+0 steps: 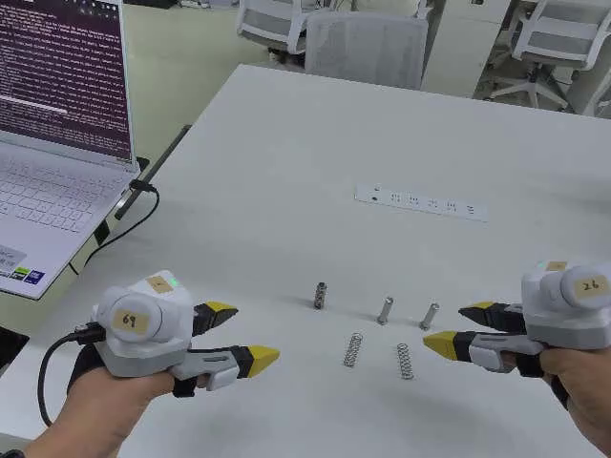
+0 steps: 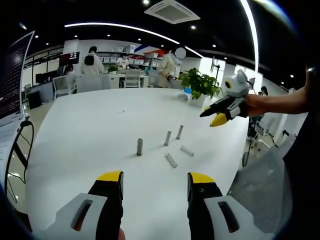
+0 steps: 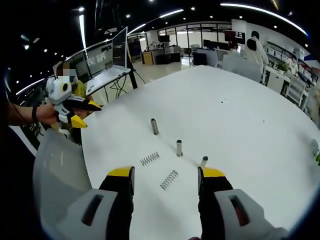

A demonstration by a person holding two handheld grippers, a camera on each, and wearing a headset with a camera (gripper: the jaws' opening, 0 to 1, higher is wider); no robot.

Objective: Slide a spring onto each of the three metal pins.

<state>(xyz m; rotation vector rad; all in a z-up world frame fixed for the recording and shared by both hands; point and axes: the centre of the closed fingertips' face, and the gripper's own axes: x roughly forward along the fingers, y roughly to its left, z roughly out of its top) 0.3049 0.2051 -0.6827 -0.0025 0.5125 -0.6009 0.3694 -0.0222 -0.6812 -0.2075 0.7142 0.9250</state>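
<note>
Left gripper (image 1: 250,332) and right gripper (image 1: 449,327) are spread, empty. Best to pinch a spring (image 1: 405,361) by the tabletop's (image 1: 286,172) near edge at one end, then lower it straight over a bare pin (image 1: 430,316).

White table (image 1: 286,172), matte top. Open laptop (image 1: 57,143) at 9 o'clock in head view, just off the table's edge, screen lit with pale text on purple. Black cable (image 1: 134,205) beside the laptop, looping toward 7 o'clock. White socket strip (image 1: 421,202) flat on the top at 1 o'clock. Grey mesh chair (image 1: 366,48) at 12 o'clock beyond the far edge; white-framed chair (image 1: 563,48) at 2 o'clock. Left gripper view: potted green plant (image 2: 200,84) at 1 o'clock, person in white (image 2: 93,62) far back at 11 o'clock.
</note>
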